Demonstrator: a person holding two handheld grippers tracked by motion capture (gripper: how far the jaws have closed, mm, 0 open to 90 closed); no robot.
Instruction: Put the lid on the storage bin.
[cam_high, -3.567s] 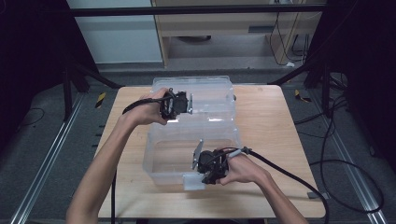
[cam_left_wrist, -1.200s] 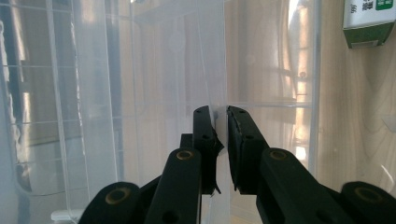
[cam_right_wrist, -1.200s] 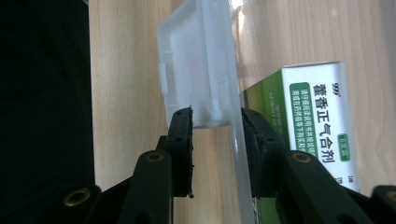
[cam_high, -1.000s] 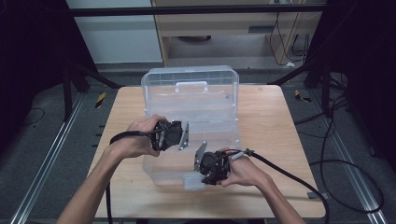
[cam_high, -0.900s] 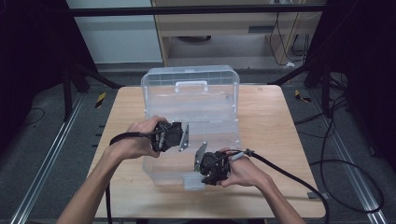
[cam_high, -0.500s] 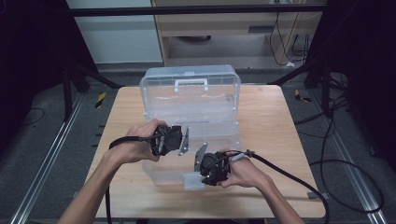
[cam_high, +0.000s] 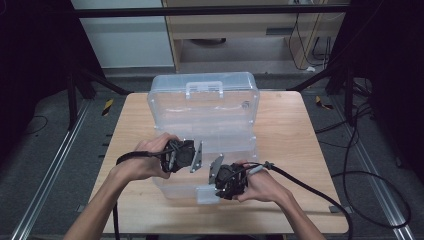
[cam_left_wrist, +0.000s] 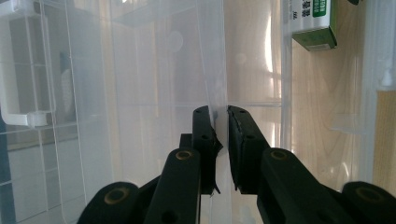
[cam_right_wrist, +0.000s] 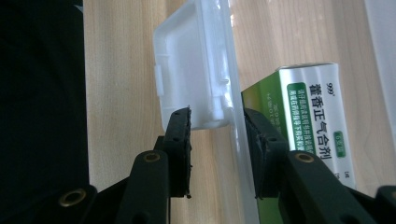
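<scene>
A clear plastic storage box (cam_high: 200, 187) sits on the wooden table (cam_high: 300, 150). Its lid (cam_high: 205, 107), which has a white handle (cam_high: 204, 88), stands raised over it. My left gripper (cam_high: 192, 156) is shut on the lid's thin clear edge (cam_left_wrist: 215, 70), pinched between its jaws (cam_left_wrist: 221, 116). My right gripper (cam_high: 220, 179) is at the box's near side. In the right gripper view (cam_right_wrist: 217, 119) its jaws clamp the front wall and white latch (cam_right_wrist: 196, 74). A green-and-white medicine carton (cam_right_wrist: 308, 121) lies inside the box and is also seen through the plastic (cam_left_wrist: 312, 23).
Cables trail from both grippers off the table's near edge (cam_high: 310, 190). Bare wood (cam_high: 130, 120) lies left and right of the box. Beyond the table are a dark frame bar (cam_high: 210, 10) and a floor with metal rails (cam_high: 55, 165).
The lid lay open flat behind the box. My left gripper has since swung it up and toward the near side. In the last second it has come slightly nearer. The right gripper has stayed put.
</scene>
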